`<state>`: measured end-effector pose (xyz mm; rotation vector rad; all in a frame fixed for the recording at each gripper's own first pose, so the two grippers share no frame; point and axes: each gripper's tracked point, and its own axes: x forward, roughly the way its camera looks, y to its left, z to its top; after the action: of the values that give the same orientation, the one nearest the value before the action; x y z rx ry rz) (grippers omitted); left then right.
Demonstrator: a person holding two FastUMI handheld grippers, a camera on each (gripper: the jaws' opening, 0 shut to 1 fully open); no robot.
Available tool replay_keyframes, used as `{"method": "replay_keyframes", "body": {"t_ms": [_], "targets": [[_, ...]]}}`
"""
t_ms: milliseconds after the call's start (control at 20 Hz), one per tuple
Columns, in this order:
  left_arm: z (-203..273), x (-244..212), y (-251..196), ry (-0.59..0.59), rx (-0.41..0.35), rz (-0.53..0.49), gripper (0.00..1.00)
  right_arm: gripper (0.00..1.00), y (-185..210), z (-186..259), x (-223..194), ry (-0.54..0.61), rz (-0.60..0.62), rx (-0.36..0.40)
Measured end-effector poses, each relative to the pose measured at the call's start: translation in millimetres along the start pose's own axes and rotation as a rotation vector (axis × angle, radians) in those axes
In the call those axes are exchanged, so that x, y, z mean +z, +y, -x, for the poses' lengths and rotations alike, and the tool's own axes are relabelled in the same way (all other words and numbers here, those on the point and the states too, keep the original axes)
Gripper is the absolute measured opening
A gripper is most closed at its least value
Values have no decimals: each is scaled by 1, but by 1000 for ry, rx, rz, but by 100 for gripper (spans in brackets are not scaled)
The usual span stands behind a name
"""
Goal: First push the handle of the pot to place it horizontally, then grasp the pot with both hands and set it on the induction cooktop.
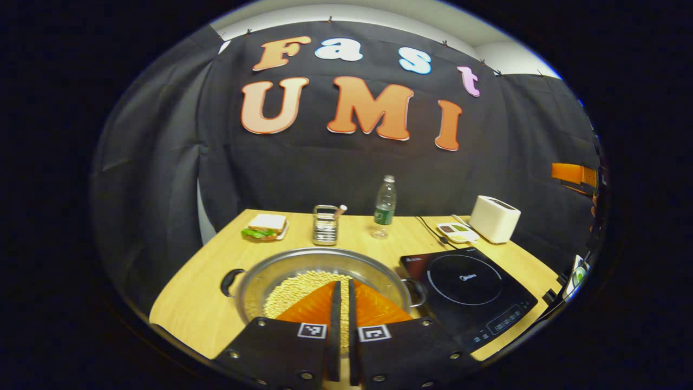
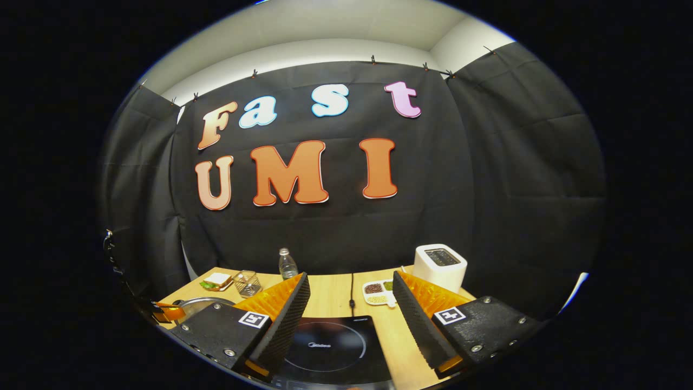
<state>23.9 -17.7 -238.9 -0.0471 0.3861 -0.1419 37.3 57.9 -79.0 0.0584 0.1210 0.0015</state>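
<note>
Wooden table (image 1: pixel 195 303), pot (image 1: pixel 322 281) handles lying left-right, beside induction cooktop (image 1: pixel 469 287)

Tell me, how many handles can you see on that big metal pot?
2. One handle sticks out from the left side of the pot, the other handle from its right side, next to the induction cooktop. None seems hidden.

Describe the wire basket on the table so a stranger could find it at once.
Start at the wooden table and look along its far edge by the black cloth wall. Between the sandwich plate and the clear plastic water bottle stands the small metal wire basket, the one see-through mesh container there.
</note>
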Motion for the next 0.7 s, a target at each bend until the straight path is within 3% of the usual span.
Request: {"method": "replay_keyframes", "body": {"t_ms": [50, 100, 150, 300, 450, 550, 600, 650, 700], "targets": [[1, 5, 14, -21, 13, -5, 15, 100, 14, -1, -5, 9, -13, 15], [0, 6, 29, -31, 30, -5, 19, 95, 28, -2, -12, 17, -21, 28], [-1, 4, 45, -28, 48, 4, 23, 100, 41, -4, -16, 19, -18, 36], [-2, -7, 81, -11, 88, 45, 60, 95, 75, -12, -29, 22, -2, 45], [1, -5, 107, -25, 101, 56, 74, 95, 111, -20, -49, 49, -8, 70], [-2, -5, 121, -39, 109, 44, 74, 95, 127, -26, -65, 76, -6, 63], [-5, -6, 125, -39, 106, 43, 87, 95, 133, -30, -73, 81, 7, 51], [-9, -9, 129, -32, 98, 44, 92, 95, 139, -33, -81, 89, 24, 40], [-13, -13, 134, -20, 94, 44, 91, 95, 149, -36, -91, 100, 37, 39]]}}
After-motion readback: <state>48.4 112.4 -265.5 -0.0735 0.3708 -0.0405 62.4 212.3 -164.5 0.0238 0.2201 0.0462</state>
